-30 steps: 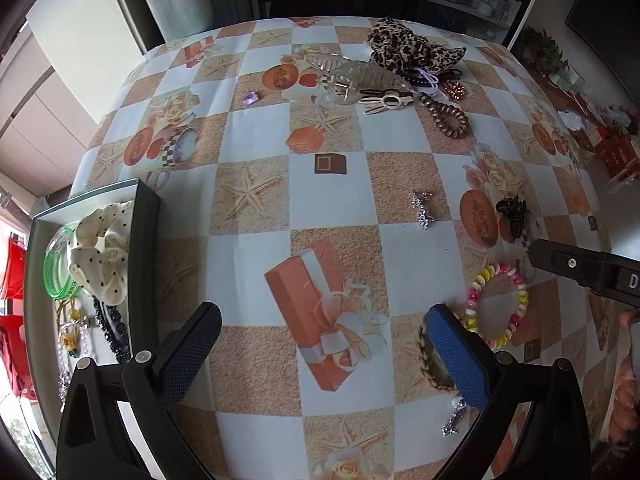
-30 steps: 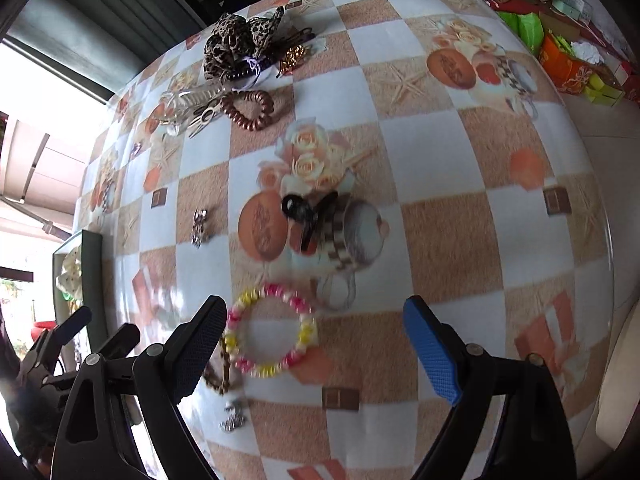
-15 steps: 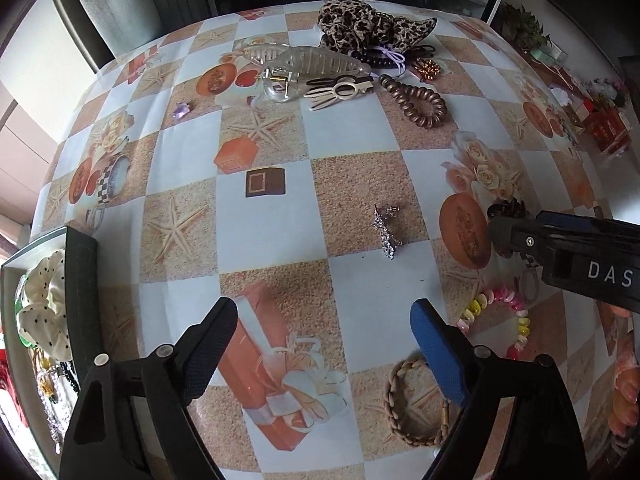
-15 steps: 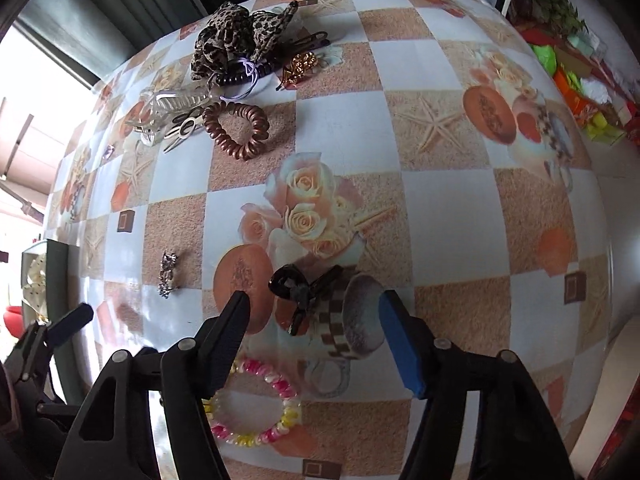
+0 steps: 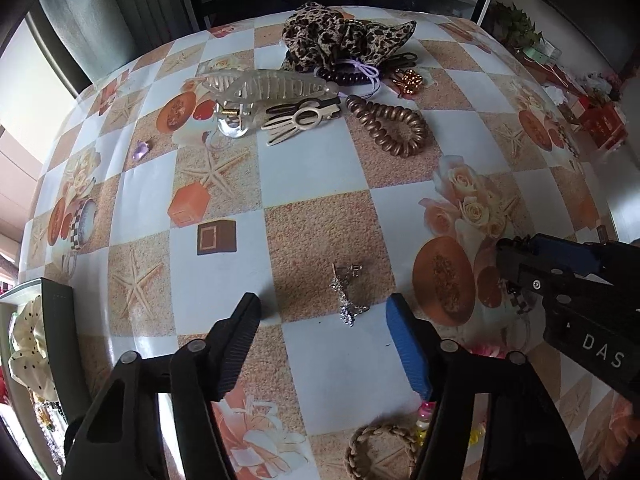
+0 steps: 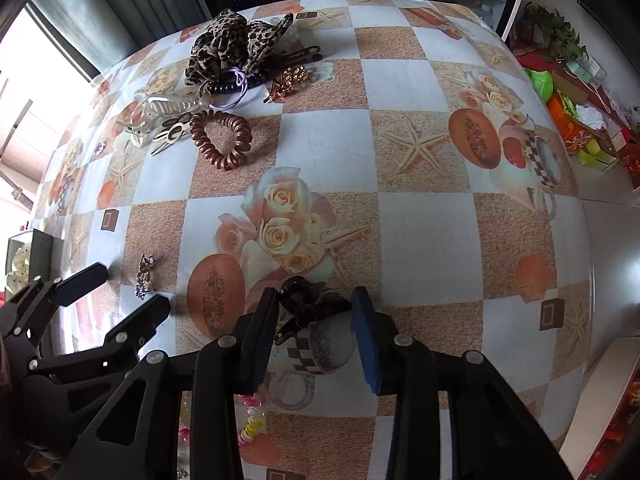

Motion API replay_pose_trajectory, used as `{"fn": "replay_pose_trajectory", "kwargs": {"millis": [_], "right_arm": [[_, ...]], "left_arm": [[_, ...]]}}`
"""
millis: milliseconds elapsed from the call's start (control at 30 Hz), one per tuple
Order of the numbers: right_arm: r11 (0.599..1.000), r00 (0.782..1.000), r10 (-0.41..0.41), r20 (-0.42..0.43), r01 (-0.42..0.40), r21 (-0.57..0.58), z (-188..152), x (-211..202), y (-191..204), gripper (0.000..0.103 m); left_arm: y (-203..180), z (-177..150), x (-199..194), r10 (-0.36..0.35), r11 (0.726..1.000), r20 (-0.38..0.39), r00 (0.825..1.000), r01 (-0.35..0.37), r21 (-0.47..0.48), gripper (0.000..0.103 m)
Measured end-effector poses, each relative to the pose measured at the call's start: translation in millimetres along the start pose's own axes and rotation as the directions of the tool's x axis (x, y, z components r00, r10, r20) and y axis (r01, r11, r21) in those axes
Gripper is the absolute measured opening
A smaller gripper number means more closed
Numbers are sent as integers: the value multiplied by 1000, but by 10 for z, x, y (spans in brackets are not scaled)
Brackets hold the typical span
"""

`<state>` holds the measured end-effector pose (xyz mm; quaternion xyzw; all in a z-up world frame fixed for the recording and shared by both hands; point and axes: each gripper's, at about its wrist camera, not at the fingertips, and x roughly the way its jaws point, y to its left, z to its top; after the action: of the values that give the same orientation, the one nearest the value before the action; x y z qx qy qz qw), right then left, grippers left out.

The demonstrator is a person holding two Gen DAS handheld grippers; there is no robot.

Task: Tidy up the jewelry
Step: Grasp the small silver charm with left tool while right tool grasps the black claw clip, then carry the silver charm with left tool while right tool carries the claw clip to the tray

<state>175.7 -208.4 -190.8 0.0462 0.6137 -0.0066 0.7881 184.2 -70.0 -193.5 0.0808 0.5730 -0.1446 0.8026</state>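
Observation:
A small sparkly silver clip (image 5: 346, 296) lies on the patterned tablecloth between the fingers of my left gripper (image 5: 322, 306). Its jaws are closing and the pads stand clear of the clip on both sides. In the right wrist view a black claw clip (image 6: 310, 306) lies on the table between the fingers of my right gripper (image 6: 316, 300). Those jaws are closing too, with the pads very near the clip's two ends. The left gripper (image 6: 128, 288) shows at the lower left there, around the silver clip (image 6: 145, 276).
At the far end lie a leopard scrunchie (image 5: 340, 36), a clear claw clip (image 5: 268, 88), a cream clip (image 5: 304, 118) and a bronze spiral tie (image 5: 390, 128). A dark tray (image 5: 60, 340) with a dotted scrunchie (image 5: 28, 344) stands left. A braided bracelet (image 5: 380, 452) lies near.
Both grippers moved forward over the table and narrowed their jaws. The left came from the gift-box print to the silver clip. The right came from the bead bracelet to the black claw clip.

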Motion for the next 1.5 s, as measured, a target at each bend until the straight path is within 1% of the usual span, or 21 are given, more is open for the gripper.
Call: {"fn": "replay_pose_trajectory", "kwargs": {"millis": [33,100,167,200,233,333,467,800,933,1133,1500], "right_arm": [[1000,1000,0,1,0,-2,0,1,-1,40],[1000,1000,2,3,-2,-1,-17,-13,-9,40],[1000,1000,4,4,-4,-1,-46,-38,-35,40],[1000,1000,5,4,-5,-2,-48,-41,-35,40],[1000,1000,6,4,-6,-2,-46,-40,-35,40],[1000,1000,8,8,-8,4,-55,-52,-50,39],[999,1000,19,16,-20,31,-95,-91,-92,39],[993,996,92,15,-93,76,-272,-294,-160,39],[989,993,115,6,-116,90,-345,-340,-82,39],[988,991,132,-11,-131,81,-498,-416,53,39],[989,990,138,-30,-136,49,-668,-556,355,39]], "left_arm": [[-27,8,-6,-2,1000,1,1000,2,10,58],[-76,16,-21,-12,999,4,1000,12,31,41],[-120,18,-32,-17,999,5,1000,17,45,30],[-128,24,-33,-20,999,5,1000,19,47,20],[-129,20,-37,-21,999,4,1000,21,48,18],[-103,6,-56,-35,999,2,999,35,32,18],[-41,-49,-137,-72,997,13,997,72,11,18],[122,-247,-430,-118,992,34,992,120,-38,18],[187,-342,-555,-126,990,47,991,128,-53,18],[290,-530,-713,-125,989,55,991,129,-70,18],[663,-906,-1026,-104,981,83,991,116,-158,18]]}}
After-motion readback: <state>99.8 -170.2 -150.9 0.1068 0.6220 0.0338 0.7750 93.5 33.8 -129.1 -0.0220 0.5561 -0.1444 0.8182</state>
